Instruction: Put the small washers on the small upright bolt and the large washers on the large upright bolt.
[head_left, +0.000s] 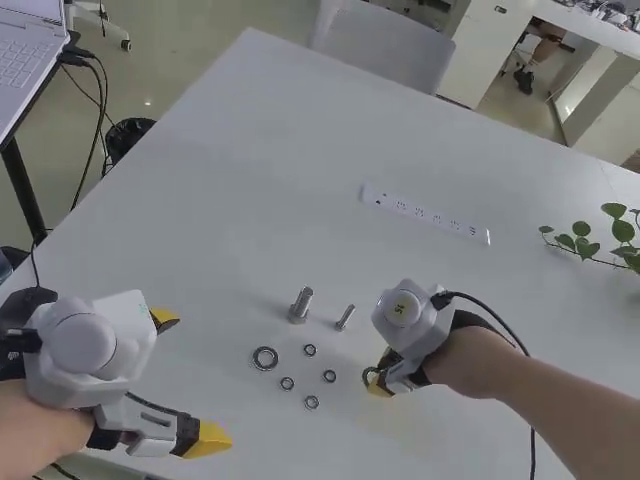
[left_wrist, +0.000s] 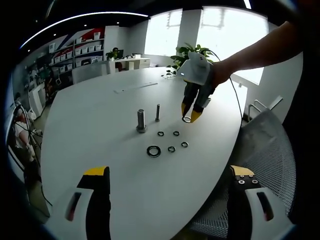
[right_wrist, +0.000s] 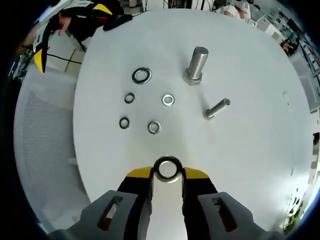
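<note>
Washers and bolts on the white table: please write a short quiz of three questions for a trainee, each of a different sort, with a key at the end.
1. True or false: the right gripper holds a large washer between its jaws.
2. How many small washers lie loose on the table? A: two. B: four. C: six.
3. Fill the gap: the jaws of the left gripper stand ___, with nothing between them.

Key: 1 true; 2 B; 3 open.
</note>
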